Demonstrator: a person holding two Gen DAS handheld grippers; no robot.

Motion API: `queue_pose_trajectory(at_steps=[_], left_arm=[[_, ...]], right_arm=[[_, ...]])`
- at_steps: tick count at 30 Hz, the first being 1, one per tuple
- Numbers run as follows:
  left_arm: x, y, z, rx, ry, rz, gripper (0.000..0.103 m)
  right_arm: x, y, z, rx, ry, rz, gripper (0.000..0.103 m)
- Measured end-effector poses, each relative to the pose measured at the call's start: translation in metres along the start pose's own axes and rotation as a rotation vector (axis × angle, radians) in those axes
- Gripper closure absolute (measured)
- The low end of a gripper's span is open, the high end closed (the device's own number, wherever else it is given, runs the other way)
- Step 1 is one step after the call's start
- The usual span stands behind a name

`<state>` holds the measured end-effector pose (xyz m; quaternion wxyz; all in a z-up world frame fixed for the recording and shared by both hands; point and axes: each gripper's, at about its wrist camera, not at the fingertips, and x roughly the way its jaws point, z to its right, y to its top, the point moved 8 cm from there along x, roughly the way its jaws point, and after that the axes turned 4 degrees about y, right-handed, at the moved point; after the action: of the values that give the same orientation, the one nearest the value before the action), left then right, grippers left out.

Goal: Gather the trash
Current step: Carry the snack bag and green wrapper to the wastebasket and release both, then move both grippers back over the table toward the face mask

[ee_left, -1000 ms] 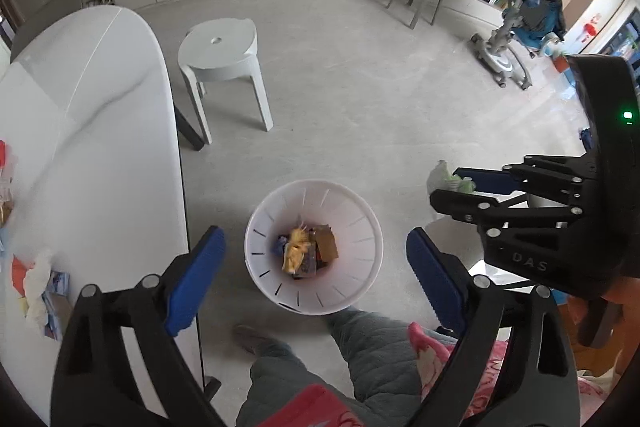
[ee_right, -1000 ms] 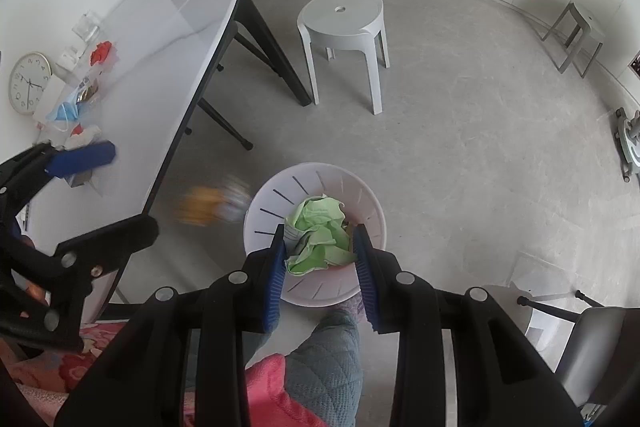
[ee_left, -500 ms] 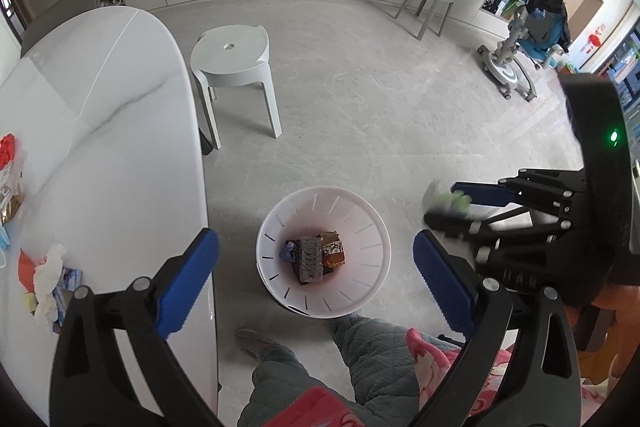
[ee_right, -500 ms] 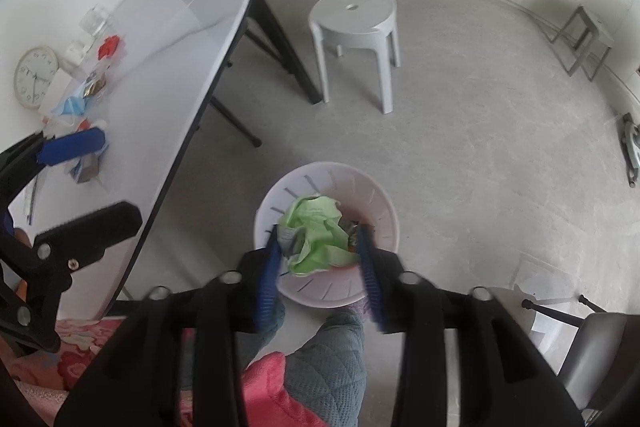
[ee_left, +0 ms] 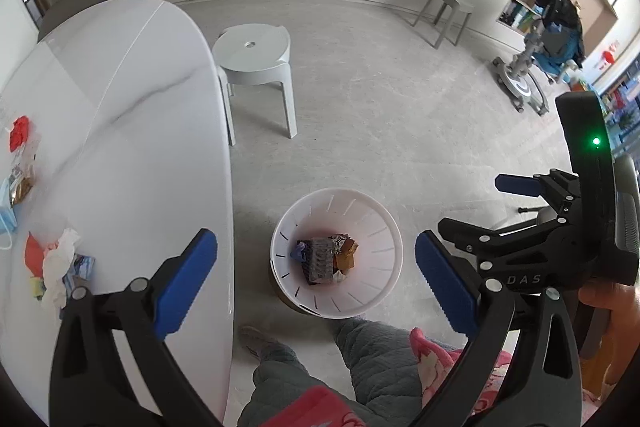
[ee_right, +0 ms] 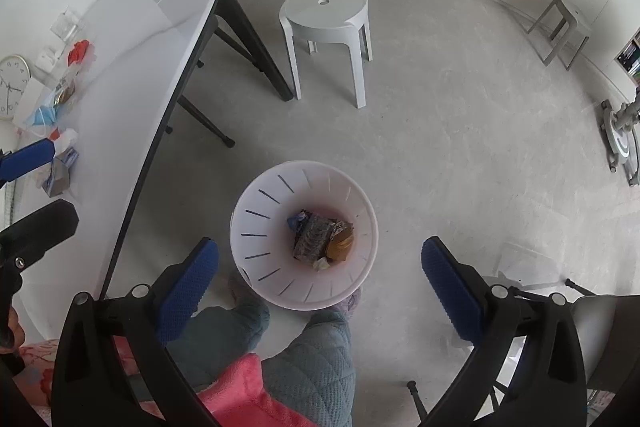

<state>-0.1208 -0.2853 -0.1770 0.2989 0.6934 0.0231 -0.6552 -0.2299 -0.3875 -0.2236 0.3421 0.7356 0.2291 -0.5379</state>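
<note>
Both tools point steeply down at the floor beside the table's near edge. The right tool (ee_right: 320, 279) has just been opening; its blue pads now stand wide apart with nothing between them, directly above the white slotted bin (ee_right: 256, 227). The left tool (ee_left: 316, 277) is spread just as wide and empty, over the same bin (ee_left: 384, 239). Below them show a person's quilted grey trouser legs (ee_right: 316, 355) and pink garment. Crumpled wrappers (ee_right: 320, 239) lie at the bin's bottom on the floor. Only the left wrist view shows the hand (ee_left: 608, 303) gripping the right tool's handle and more trash, white tissue (ee_left: 58, 267) among it, at the table's (ee_left: 132, 155) near left edge. Only the right wrist view shows a clock (ee_right: 12, 87) at the table's far side. Farther off stands a white stool (ee_right: 328, 15).
</note>
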Motion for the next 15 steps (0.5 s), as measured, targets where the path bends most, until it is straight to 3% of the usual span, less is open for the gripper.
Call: queue_pose_trajectory(at_steps=[8,15], left_arm=[[-0.003,0.006,-0.011,-0.114,0.049,0.014,0.008],[-0.015,0.003,-0.044,-0.298,0.146,0.041,0.008]], right_arm=[[-0.002,0.019,0.0,-0.068,0.036,0.009,0.002],[0.001,0.05,-0.019,-0.232,0.093,-0.004,0.002]])
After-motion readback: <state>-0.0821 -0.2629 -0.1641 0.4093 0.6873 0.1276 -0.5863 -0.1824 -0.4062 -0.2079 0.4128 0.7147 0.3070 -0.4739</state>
